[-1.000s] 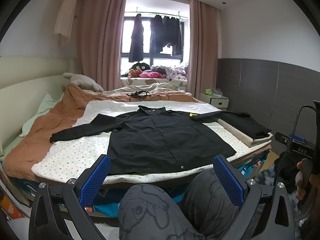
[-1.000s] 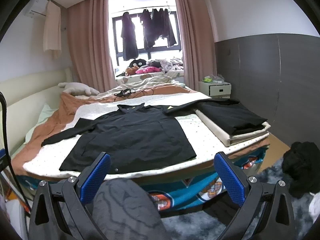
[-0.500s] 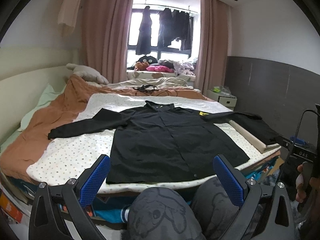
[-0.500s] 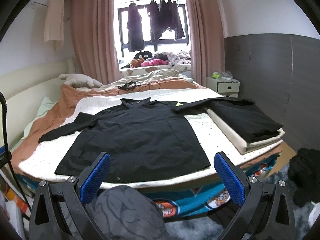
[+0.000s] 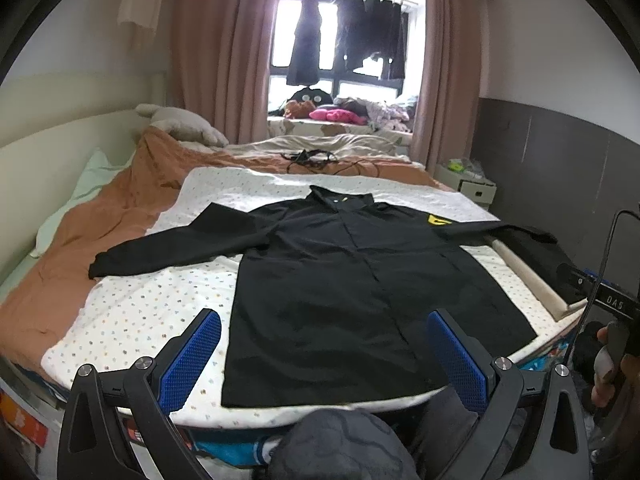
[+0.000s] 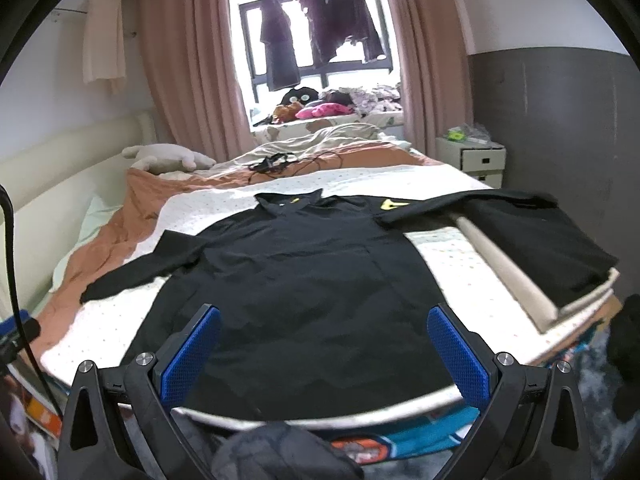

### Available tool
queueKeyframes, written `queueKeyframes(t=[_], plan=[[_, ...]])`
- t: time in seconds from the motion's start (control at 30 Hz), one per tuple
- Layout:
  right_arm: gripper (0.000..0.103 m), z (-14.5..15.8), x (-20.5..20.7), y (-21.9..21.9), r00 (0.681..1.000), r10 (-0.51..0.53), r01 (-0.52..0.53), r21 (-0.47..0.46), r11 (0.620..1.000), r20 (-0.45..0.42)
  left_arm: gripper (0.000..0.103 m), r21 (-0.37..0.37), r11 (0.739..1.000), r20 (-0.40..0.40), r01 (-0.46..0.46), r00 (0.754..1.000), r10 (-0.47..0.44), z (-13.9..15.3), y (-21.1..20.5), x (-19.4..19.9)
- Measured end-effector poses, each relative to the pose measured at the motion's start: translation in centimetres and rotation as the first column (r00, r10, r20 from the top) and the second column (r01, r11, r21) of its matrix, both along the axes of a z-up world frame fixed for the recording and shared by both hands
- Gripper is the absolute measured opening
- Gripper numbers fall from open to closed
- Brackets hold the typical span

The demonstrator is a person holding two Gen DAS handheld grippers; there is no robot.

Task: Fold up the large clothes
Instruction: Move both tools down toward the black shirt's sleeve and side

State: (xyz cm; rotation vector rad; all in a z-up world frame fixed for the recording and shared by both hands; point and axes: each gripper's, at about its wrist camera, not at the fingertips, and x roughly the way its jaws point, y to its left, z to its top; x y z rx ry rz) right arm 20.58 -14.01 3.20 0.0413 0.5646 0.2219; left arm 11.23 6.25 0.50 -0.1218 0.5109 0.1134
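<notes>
Both tongs (image 5: 324,354) (image 6: 324,354) agape, black coat (image 5: 352,292) flat

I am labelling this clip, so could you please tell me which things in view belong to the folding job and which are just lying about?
For the job:
- black shirt, spread flat
- dotted sheet under it
- folded stack of clothes

Lying about:
- plush toy
- cables
- hanging clothes
- nightstand

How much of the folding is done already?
Done: the black shirt is spread flat on the bed, sleeves out, and a folded dark pile sits to the right. In hand: nothing; the left gripper and right gripper are open above the hem. Left: every fold.
</notes>
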Motion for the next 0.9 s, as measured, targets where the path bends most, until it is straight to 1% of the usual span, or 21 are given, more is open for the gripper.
queueKeyframes(t=[0.27,0.43,0.67,0.8,0.9], plan=[[0.103,-1.1,5.3,4.3,0.998,0.051,-0.050,0.008,0.999,-0.034,0.103,-0.011,0.999,-0.046,-0.047,0.998,0.047,-0.9,3.5,4.0],[0.103,-2.1,8.5,7.2,0.995,0.084,-0.082,0.028,0.996,-0.060,0.103,-0.025,0.996,-0.081,-0.089,0.993,0.087,-1.7,6.6,6.8],[0.103,-3.2,13.2,11.2,0.985,0.135,-0.128,0.073,0.989,-0.106,0.101,-0.074,0.985,-0.118,-0.154,0.982,0.145,-3.0,11.3,9.9],[0.103,-3.9,15.6,14.0,0.977,0.177,-0.166,0.090,0.982,-0.123,0.096,-0.093,0.976,-0.151,-0.199,0.971,0.184,-3.8,14.0,11.7],[0.103,-4.5,17.6,15.8,0.962,0.215,-0.195,0.129,0.972,-0.166,0.093,-0.110,0.967,-0.166,-0.231,0.963,0.211,-4.3,16.0,12.8]])
